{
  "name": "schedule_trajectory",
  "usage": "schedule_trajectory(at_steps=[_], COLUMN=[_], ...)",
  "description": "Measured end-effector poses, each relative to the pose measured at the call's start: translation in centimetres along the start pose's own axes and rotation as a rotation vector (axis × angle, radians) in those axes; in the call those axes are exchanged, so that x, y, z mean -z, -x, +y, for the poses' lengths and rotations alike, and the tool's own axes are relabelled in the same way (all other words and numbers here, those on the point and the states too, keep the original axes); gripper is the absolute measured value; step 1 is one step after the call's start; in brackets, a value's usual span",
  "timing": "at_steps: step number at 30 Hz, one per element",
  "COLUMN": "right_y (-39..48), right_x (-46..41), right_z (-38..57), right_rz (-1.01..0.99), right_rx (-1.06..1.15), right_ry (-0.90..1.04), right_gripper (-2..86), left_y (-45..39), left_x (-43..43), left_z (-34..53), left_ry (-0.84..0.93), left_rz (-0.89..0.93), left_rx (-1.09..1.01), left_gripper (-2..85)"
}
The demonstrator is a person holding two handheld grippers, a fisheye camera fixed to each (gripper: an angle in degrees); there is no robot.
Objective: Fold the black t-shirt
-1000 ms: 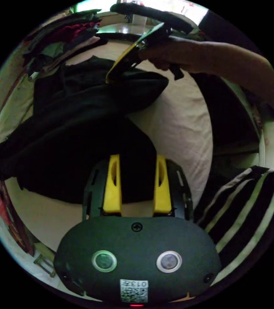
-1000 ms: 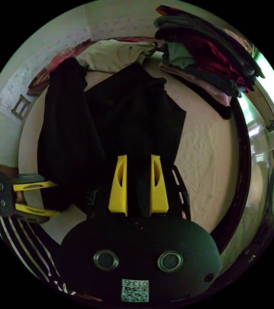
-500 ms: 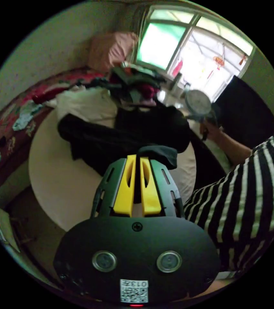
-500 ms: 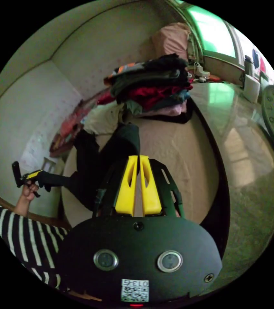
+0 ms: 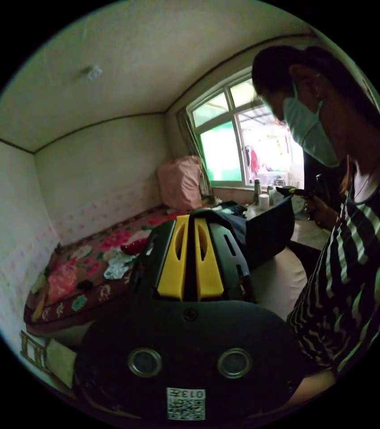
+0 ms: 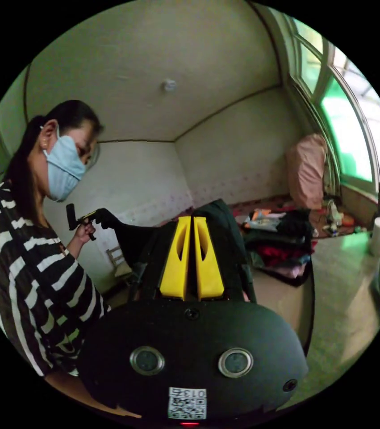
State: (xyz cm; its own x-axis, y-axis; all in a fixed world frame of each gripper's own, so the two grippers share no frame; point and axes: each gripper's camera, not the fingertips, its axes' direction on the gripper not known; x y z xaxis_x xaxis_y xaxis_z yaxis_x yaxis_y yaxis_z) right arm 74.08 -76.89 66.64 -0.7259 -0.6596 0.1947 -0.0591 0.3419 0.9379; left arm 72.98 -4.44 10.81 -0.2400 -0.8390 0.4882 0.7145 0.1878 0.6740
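Above the round cream counter [image 5: 279, 281], the limp black t-shirt [image 5: 268, 230] hangs stretched between both yellow tongs. The left tongs [image 5: 190, 223] are pinched nearly closed on a dark fold; the right tongs [image 6: 192, 223] likewise, apparently gripping cloth. Folded clothes [image 6: 279, 250] sit stacked behind.

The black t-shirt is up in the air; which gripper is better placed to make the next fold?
Neither, probably: left gripper and right gripper each pinch an edge of the black t-shirt, stretched between them.
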Motion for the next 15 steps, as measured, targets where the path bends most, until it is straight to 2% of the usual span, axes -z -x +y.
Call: schedule_trajectory(at_steps=[3, 6, 10, 13, 15], right_y=[0.4, -1.0, -4.6, -3.2, -0.5], right_x=[0.3, -2.8, -8.9, -9.3, -7.5], right_z=[-1.6, -2.1, -3.5, -8.2, -11.2], right_rz=[0.068, 0.154, 0.227, 0.277, 0.286], right_rx=[0.004, -0.032, -0.098, -0.01, 0.12], right_ry=[0.049, 0.166, 0.264, 0.142, 0.004], right_gripper=[0.5, 0.4, 0.4, 0.4, 0.4], left_y=[3.0, 6.7, 11.1, 13.2, 12.8], left_x=[-0.3, -4.4, -9.2, -7.8, -2.7], left_z=[0.6, 2.4, 2.3, -2.3, -6.5], left_ry=[0.059, 0.181, 0.236, 0.079, -0.119], left_rz=[0.018, 0.068, 0.077, 0.032, -0.085], left_rx=[0.068, 0.172, 0.24, 0.216, 0.104], left_gripper=[0.6, 0.6, 0.5, 0.5, 0.5])
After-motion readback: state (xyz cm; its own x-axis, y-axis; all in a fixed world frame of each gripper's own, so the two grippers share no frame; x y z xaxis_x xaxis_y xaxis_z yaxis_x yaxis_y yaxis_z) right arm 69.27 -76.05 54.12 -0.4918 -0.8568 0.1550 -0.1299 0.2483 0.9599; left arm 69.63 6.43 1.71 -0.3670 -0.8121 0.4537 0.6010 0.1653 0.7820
